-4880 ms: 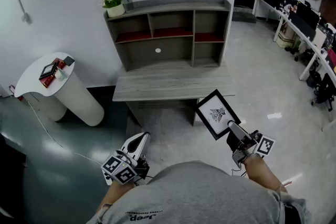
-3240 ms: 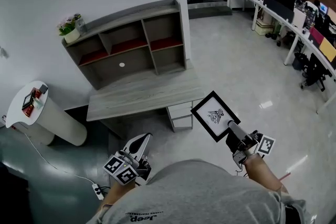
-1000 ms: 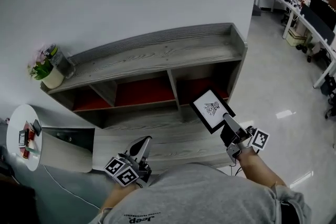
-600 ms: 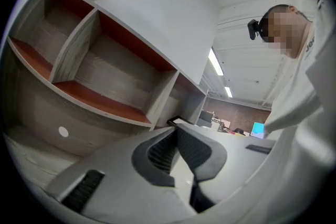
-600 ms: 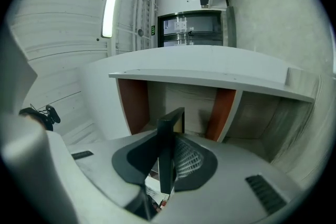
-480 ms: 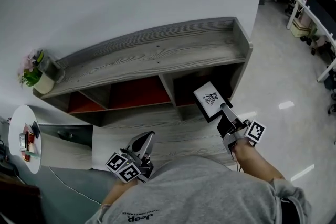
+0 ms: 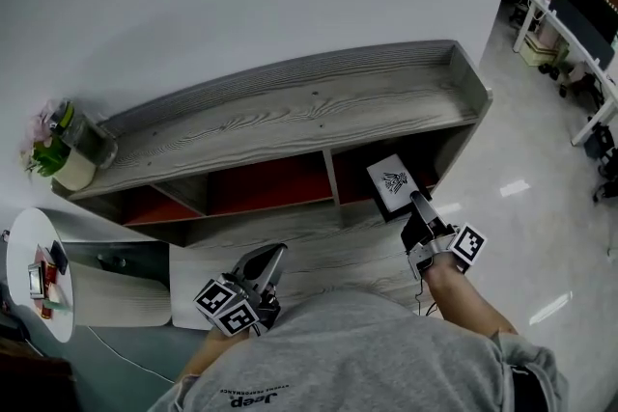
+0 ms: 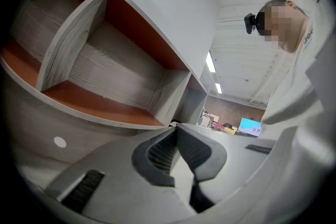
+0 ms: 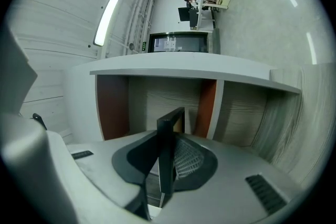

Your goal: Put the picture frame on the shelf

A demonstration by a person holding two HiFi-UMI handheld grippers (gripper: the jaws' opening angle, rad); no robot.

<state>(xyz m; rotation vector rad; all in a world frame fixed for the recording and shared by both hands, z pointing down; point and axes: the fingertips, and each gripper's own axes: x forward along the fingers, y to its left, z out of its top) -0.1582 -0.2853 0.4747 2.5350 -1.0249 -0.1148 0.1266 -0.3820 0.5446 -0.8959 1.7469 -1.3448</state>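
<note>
**Risks.** We judge the main hazard to be a knock on entry. The frame hangs in front of the right-end bay of the shelf, close under the top board and near the upright divider. It is tilted, and a raised corner could catch either one. The grip takes the frame near its lower edge only, so we expect any such knock to twist the frame between the pads or pull it free. The desk lies below, and a dropped frame would land on it or go past its front edge to the floor. We also cannot see a stand on the frame's back. If it is let go upright without leaning on the bay's back wall, it may tip forward.

**Right gripper.** The right gripper is clenched on the frame. In the right gripper view the thin dark edge of the frame stands between the pads, which press on both sides at a narrow opening.

**Left gripper.** The left gripper hangs low above the desk's front edge. Its jaws are closed together with nothing between them.
</note>
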